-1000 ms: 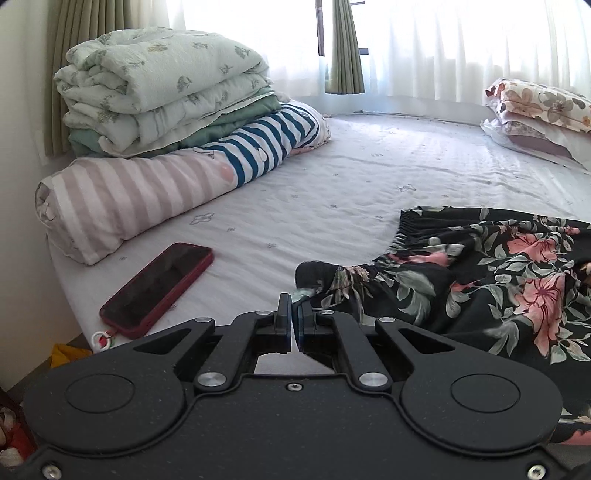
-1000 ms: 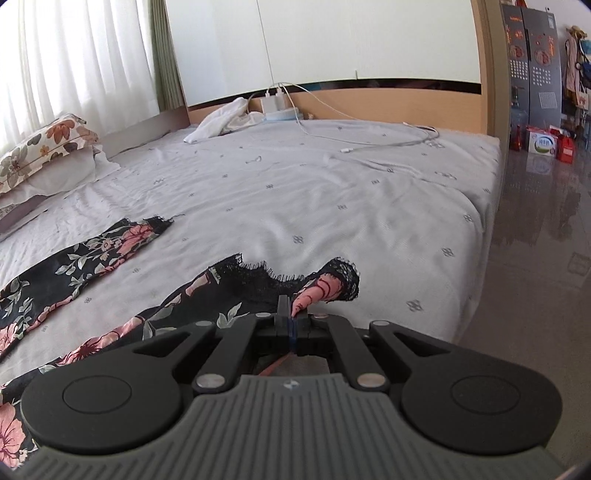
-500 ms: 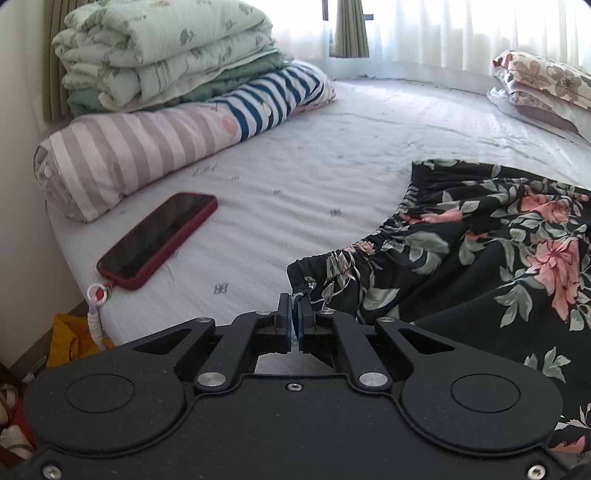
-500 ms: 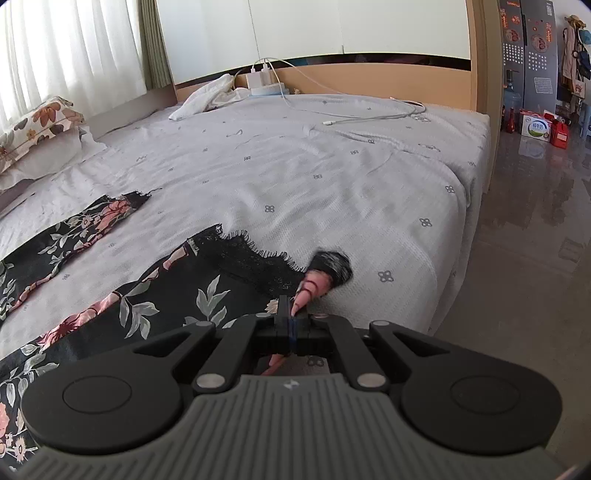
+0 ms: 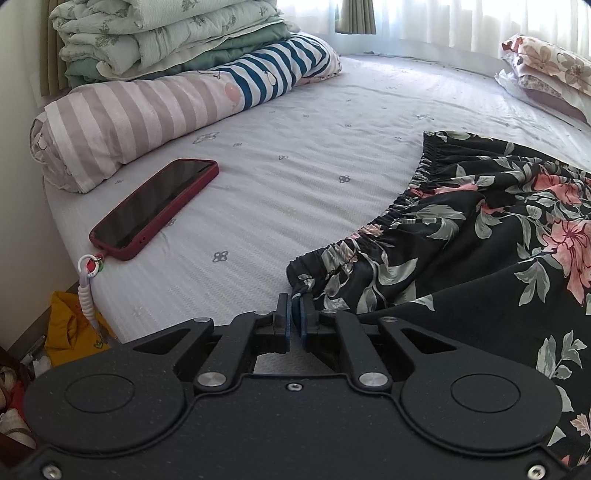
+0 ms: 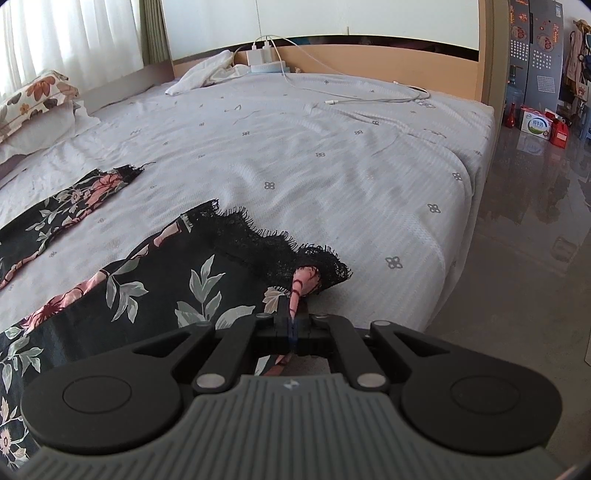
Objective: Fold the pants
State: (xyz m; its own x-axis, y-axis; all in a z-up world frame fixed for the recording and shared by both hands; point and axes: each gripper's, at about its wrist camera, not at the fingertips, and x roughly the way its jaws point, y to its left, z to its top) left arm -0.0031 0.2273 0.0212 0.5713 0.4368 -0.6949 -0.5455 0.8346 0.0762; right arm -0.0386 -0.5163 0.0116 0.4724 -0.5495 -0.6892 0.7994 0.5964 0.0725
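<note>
Early stage: the floral pants [image 5: 480,236] are lying spread flat on the bed [image 5: 295,147], no fold visible. The left gripper [image 5: 294,314] is pinching the waistband corner [image 5: 301,286], though a slight gap shows; the right gripper [image 6: 291,325] is clamping the lace hem [image 6: 306,275]. All folding is remaining.

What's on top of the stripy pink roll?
A blue-striped blanket and folded green quilts rest on the striped roll. Anything beneath that pile is covered.
</note>
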